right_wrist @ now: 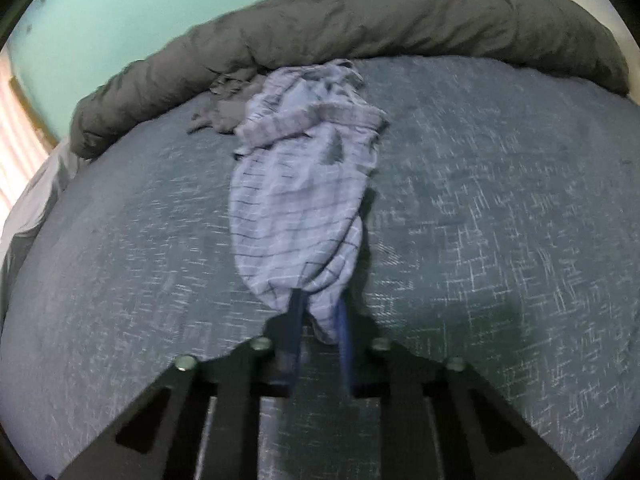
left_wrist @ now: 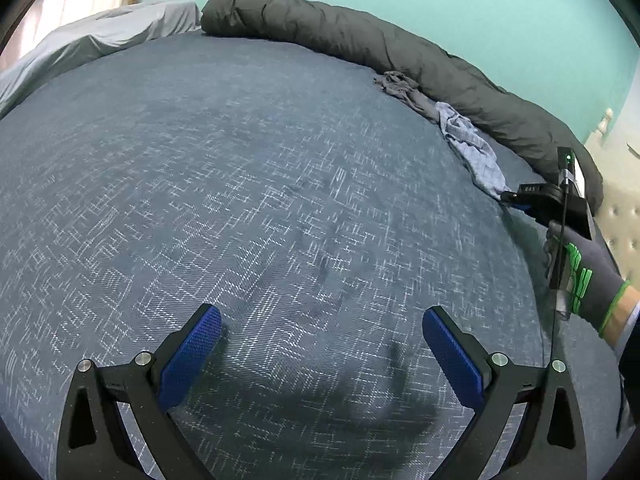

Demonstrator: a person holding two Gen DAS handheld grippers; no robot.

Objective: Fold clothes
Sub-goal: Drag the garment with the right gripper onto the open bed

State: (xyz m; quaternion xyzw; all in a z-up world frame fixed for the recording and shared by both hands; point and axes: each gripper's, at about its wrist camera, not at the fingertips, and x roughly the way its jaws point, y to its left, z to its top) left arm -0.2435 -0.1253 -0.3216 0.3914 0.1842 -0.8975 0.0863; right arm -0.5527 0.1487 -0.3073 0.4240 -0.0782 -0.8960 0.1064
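A: Counting garments now. I'm seeing two lying on the bed: one pale checked garment [right_wrist: 296, 200] running down the middle of the right wrist frame, and one crumpled grey garment [right_wrist: 224, 110] sitting at its upper left, touching it.

B: Agreeing, two. Both are also showing at the upper right of the left wrist frame. Bedding?

A: I'm tallying one dark rolled duvet [left_wrist: 360, 36] stretching along the top, one light grey pillow [left_wrist: 100, 36] sitting at the upper left, one patterned blue bedspread [left_wrist: 240, 184] filling the centre.

B: Tools?

A: Two grippers are showing: left gripper [left_wrist: 322, 344] at the bottom, right gripper [right_wrist: 319, 320]. One gloved hand [left_wrist: 588, 276] is appearing at the right edge.
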